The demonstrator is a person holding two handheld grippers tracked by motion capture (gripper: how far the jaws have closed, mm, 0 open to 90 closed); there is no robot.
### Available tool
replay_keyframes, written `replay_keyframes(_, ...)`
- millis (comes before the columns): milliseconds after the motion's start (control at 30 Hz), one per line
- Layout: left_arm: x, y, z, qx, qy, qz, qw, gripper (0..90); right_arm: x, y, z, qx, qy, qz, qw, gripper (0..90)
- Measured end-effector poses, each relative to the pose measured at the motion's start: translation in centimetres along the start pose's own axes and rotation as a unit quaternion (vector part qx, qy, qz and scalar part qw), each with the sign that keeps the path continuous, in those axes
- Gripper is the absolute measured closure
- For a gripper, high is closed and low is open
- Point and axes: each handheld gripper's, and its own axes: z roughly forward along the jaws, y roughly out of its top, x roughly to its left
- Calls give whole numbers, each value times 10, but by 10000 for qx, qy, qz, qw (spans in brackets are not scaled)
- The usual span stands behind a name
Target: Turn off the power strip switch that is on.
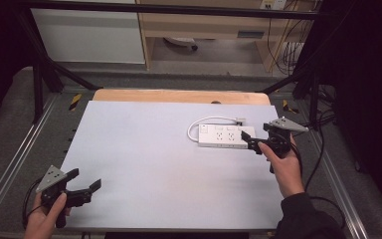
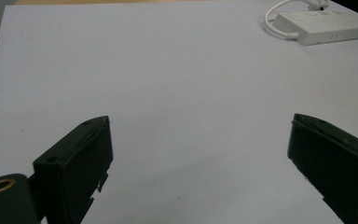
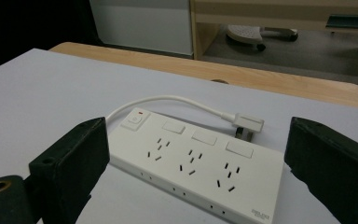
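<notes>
The power strip (image 1: 222,136) is a white bar with three sets of sockets and a switch at one end. It lies flat on the pale worktop (image 1: 154,159), toward the far right corner. Its long axis runs roughly parallel to the worktop's far edge, left to right. The switch end points toward the left edge. A short white cord (image 1: 206,121) loops from that end, round behind the strip, to a plug (image 1: 239,119) lying just beyond it.

Your right gripper (image 1: 249,140) is the nearer one by far. It sits at the strip's right end, close to touching it, with its jaws spread wide and holding nothing. In the right gripper view the strip (image 3: 200,165) lies straight ahead between the two black jaws, slanting across the gap, so the jaws do not yet line up with its narrow width. By my judgement, the grasp depends on squaring the jaws to the two long sides.

Your left gripper (image 1: 87,186) rests at the near left corner of the worktop, well apart from the strip. Its jaws are also spread and empty. In the left gripper view the strip (image 2: 325,27) is far off, up and to the right.
</notes>
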Motion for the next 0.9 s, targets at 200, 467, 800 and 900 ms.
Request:
replay_keyframes(200, 0, 0, 0, 2, -1, -6, 10000, 66, -1, 8, 10, -3, -40, -4, 10000, 92)
replay_keyframes(467, 0, 0, 0, 3, 1, -12, 10000, 66, 3, 17, 18, -147, -134, -137, 9997, 307)
replay_keyframes(800, 0, 0, 0, 4, -4, -11, 10000, 66, 2, 26, 23, -208, -241, -271, 9991, 462)
replay_keyframes(900, 0, 0, 0, 6, -9, -20, 10000, 66, 2, 27, 26, -228, -235, -293, 9990, 515)
